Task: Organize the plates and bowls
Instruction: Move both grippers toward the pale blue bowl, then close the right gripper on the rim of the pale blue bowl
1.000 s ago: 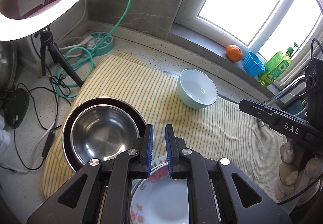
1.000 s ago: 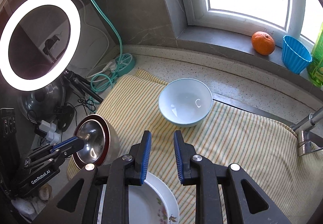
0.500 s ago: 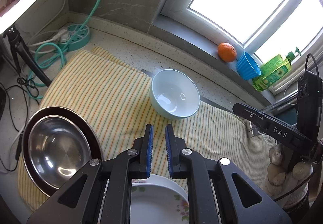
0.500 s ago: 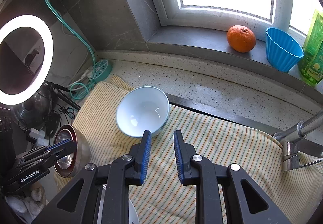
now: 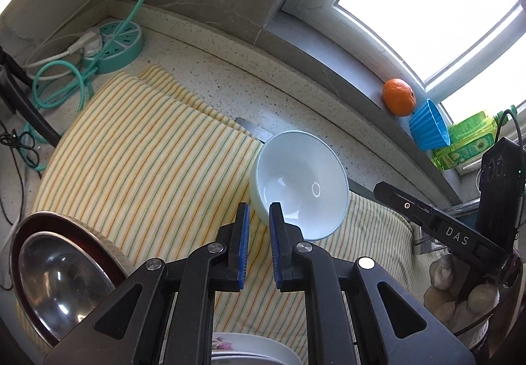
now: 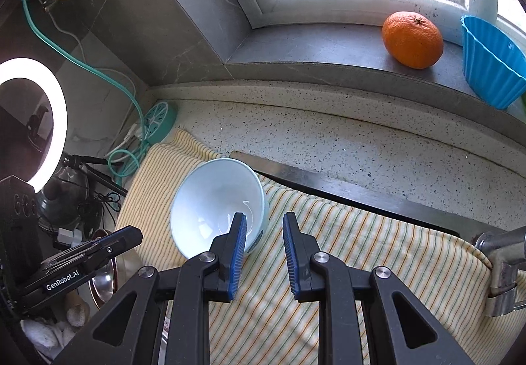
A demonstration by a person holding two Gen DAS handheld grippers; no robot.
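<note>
Speckled stone countertop [image 6: 328,141] runs under the window, and most of it is covered by a yellow striped cloth [image 5: 138,161]. At the cloth's near left corner a stainless steel bowl [image 5: 56,279] nests inside a dark red-rimmed bowl [image 5: 19,233]. A pale blue ceramic bowl [image 5: 305,181] stands upright on the cloth near its far edge. A floral plate [image 5: 250,353] shows at the bottom edge of the left wrist view. The left gripper [image 5: 259,217] hovers just before the blue bowl's near rim, its jaws nearly together and holding nothing. The right gripper [image 6: 263,230] hangs over that bowl's right rim, jaws slightly parted, nothing held. An orange [image 6: 412,39] and a blue cup [image 6: 490,62] sit on the sill.
</note>
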